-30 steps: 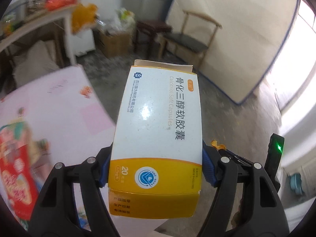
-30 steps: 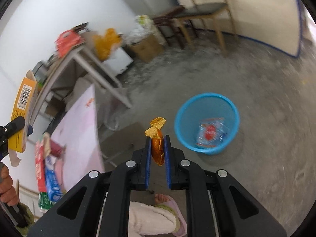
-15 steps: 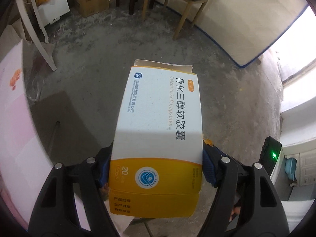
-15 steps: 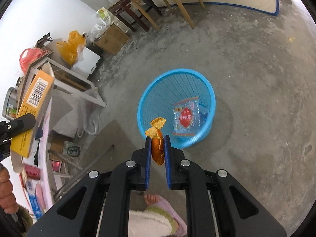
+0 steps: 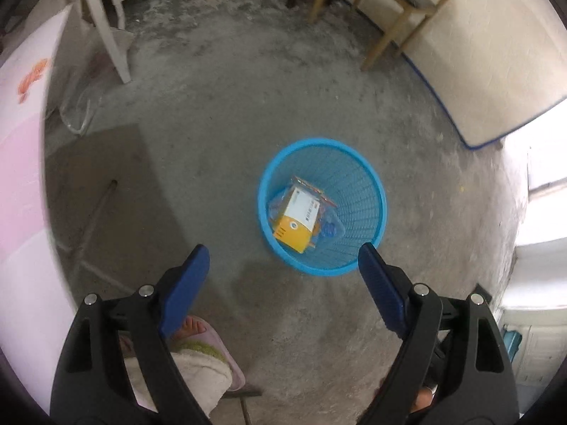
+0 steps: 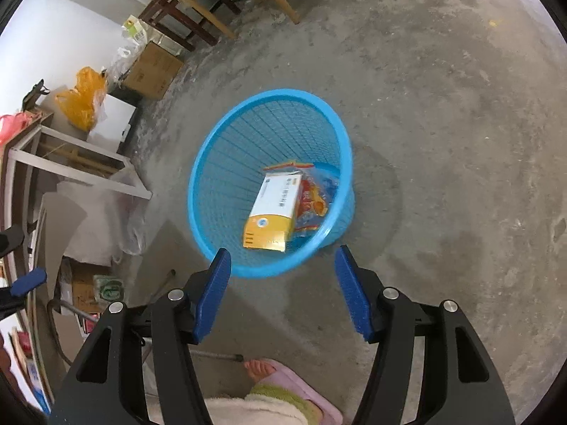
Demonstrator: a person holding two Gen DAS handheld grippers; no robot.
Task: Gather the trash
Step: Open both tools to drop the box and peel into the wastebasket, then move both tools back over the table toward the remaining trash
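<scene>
A blue mesh wastebasket (image 5: 354,157) (image 6: 219,134) stands on the concrete floor. Inside it a white and yellow medicine box (image 5: 296,217) (image 6: 274,209) lies on a clear snack wrapper (image 6: 313,200). My left gripper (image 5: 284,248) hovers above the basket's near rim, its jaws opening with nothing between them. Over the near rim my right gripper (image 6: 282,249) is also opening and holds nothing. The orange peel is not clearly seen in the basket.
A person's foot in a pink slipper (image 5: 198,333) (image 6: 283,375) stands just below the grippers. A pink-covered table edge (image 5: 21,141) runs along the left. A wooden chair (image 5: 389,17), a cardboard box (image 6: 152,71) and a yellow bag (image 6: 83,102) sit further back.
Both grippers have sunk toward the basket and tipped downward. The left let go of the medicine box, which now lies in the basket. The right opened and the orange peel left its pads.
</scene>
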